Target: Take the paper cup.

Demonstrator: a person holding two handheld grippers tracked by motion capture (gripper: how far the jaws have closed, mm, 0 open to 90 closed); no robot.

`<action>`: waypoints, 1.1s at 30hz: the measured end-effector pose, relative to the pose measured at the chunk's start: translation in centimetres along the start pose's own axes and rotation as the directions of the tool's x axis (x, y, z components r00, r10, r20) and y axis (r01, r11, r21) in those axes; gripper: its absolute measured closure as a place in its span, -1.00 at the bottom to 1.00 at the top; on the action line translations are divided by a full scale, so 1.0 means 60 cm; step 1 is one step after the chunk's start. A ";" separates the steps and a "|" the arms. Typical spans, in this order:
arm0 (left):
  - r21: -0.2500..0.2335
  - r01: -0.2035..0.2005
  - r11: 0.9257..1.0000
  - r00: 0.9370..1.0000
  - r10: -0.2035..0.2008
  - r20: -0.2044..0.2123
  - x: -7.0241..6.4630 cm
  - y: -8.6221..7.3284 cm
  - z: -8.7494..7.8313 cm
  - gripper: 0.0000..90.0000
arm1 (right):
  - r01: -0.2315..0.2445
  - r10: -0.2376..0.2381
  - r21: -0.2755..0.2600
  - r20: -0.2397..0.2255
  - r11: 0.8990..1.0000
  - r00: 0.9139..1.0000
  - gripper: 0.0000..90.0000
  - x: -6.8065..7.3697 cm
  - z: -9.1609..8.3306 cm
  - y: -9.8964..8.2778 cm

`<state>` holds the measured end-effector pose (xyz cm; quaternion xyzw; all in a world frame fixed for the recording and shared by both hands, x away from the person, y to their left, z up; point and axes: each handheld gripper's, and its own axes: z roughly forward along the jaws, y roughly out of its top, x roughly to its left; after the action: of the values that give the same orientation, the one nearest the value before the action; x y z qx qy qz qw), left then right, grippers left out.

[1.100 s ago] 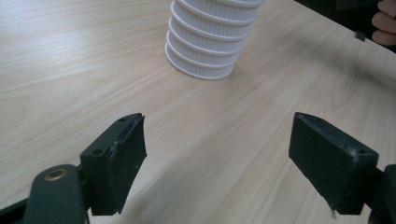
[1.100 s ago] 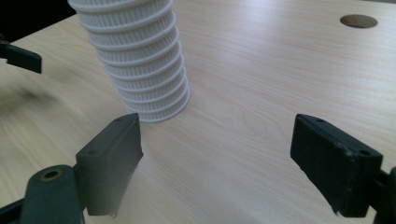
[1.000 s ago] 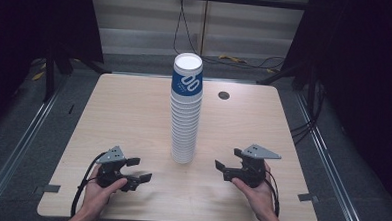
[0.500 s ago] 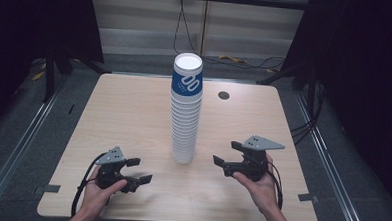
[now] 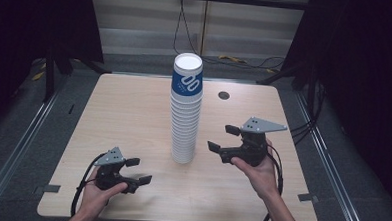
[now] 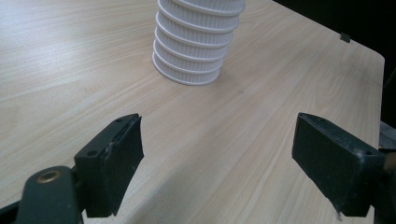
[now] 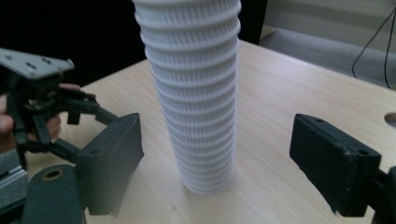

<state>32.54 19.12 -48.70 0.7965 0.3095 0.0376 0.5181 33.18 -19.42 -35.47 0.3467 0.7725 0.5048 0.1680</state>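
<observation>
white ribbed paper cups, nested into one tall stack (image 5: pixel 186 115), stand upright near the middle of the pale wood surface (image 5: pixel 108 116); the top cup (image 5: pixel 187 79) carries a blue printed band. the left hand-held gripper (image 5: pixel 136 170) rests low near the front edge, jaws spread, nothing between them, well apart from the stack. the right hand-held gripper (image 5: pixel 223 137) is raised off the surface just to the right of the stack, pointed at its lower half, jaws spread wide and empty, not touching the cups. judgement: the stack is light and top-heavy, the walls thin and easily crushed, the ribbing offering fair grip; nested cups may cling together, so a lift could bring several at once. the sound place to take hold appears to be the rim zone of the top cup, with the lower stack steadied from the other side; a sideways push at mid-height risks toppling it. the high view gives the full height, the blue band and a dark round hole (image 5: pixel 223 95) in the surface behind. the right gripper view shows the ribbing close up, the stack centred between its jaws, and the left gripper held in a hand beyond. the left gripper view shows the base (image 6: pixel 189 70) sitting flat on the wood.
</observation>
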 end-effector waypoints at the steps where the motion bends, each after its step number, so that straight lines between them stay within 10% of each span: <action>1: 0.002 -0.003 1.000 1.000 0.003 -0.002 0.000 0.000 0.000 -0.63 | -0.001 0.001 -0.012 -0.007 1.000 1.000 -0.62 0.002 -0.002 0.007; 33: 0.011 0.017 1.000 1.000 -0.017 -0.015 0.005 -0.001 -0.001 -0.64 | 0.070 -0.074 -0.040 -0.099 0.997 0.992 -0.64 0.006 0.003 0.152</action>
<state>32.74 19.34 -48.81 0.7964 0.3203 0.0372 0.5117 36.39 -16.79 -27.32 0.2900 0.7826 0.5291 0.1535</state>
